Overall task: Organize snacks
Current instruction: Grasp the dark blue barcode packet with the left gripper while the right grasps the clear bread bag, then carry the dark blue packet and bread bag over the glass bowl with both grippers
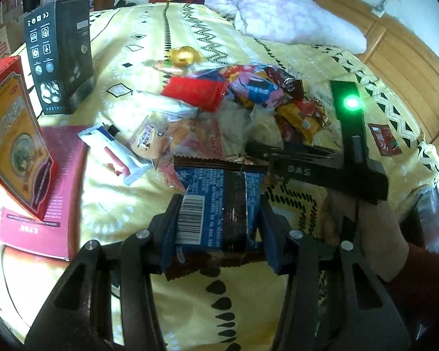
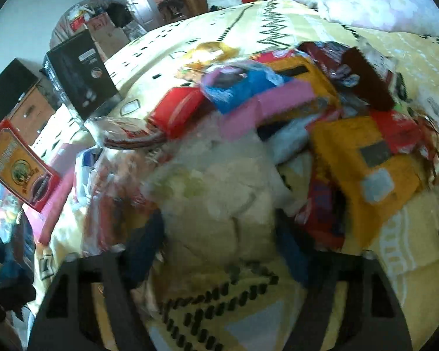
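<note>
Several snack packets lie heaped in a pile (image 1: pixel 248 99) on a yellow patterned bedspread (image 1: pixel 131 199). My left gripper (image 1: pixel 219 231) is shut on a blue snack packet (image 1: pixel 219 201) with a barcode, held above the bedspread near the pile's front edge. My right gripper (image 1: pixel 253 148), black with a green light, reaches into the pile from the right. In the blurred right wrist view a pale clear-wrapped packet (image 2: pixel 219 201) lies between the right gripper's (image 2: pixel 219 245) fingers. I cannot tell whether the pads press on it. A red packet (image 2: pixel 175 111) and an orange packet (image 2: pixel 362 161) lie beside it.
A black box (image 1: pixel 58 58) and a red-and-orange box (image 1: pixel 12 146) stand at the left, the latter on a flat red box (image 1: pixel 53 181). A pale pillow (image 1: pixel 292 20) lies at the back by a wooden headboard (image 1: pixel 400 67). A hand in a dark red sleeve (image 1: pixel 374 234) holds the right gripper.
</note>
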Available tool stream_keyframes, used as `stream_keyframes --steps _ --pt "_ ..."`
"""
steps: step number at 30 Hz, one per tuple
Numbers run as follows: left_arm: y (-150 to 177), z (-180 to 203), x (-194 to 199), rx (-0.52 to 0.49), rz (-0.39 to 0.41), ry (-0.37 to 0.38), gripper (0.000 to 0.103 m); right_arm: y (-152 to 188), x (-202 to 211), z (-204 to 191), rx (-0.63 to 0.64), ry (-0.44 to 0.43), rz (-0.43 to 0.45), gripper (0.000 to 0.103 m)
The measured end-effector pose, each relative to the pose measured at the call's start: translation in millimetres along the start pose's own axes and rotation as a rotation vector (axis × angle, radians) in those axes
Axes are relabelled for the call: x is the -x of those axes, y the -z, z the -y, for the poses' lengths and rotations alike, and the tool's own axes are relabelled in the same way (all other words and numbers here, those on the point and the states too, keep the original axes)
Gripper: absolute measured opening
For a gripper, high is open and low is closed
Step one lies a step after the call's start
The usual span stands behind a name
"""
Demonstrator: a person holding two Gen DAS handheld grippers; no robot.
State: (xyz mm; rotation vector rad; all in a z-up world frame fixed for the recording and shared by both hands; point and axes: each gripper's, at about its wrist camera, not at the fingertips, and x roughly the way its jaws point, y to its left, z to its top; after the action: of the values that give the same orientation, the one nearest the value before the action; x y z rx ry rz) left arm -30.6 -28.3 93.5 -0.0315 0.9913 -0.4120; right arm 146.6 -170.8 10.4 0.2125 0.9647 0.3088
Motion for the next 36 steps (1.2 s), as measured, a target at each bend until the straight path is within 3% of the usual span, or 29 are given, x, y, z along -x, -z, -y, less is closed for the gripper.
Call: stream_keyframes --steps 10,20,28,36 --pt "-2.6 2.1 23.5 -0.006 0.065 -0.040 0.050 9.7 76.5 -6.9 -0.021 -0.031 0.157 0.064" --pt "-31.9 -20.1 90.2 0.017 0.270 -0.157 0.050 -5.8 141.4 -25.9 0.002 -0.029 0.252 0.064" --pt "-45.6 -82.0 151.4 0.117 0.388 -0.295 0.050 -59.4 167.6 -94.3 0.133 -0.100 0.325 0.064" --pt "-39.7 -176.5 223.2 0.280 0.476 -0.527 0.050 -114.8 173.9 -223.3 0.324 -0.257 0.341 0.064"
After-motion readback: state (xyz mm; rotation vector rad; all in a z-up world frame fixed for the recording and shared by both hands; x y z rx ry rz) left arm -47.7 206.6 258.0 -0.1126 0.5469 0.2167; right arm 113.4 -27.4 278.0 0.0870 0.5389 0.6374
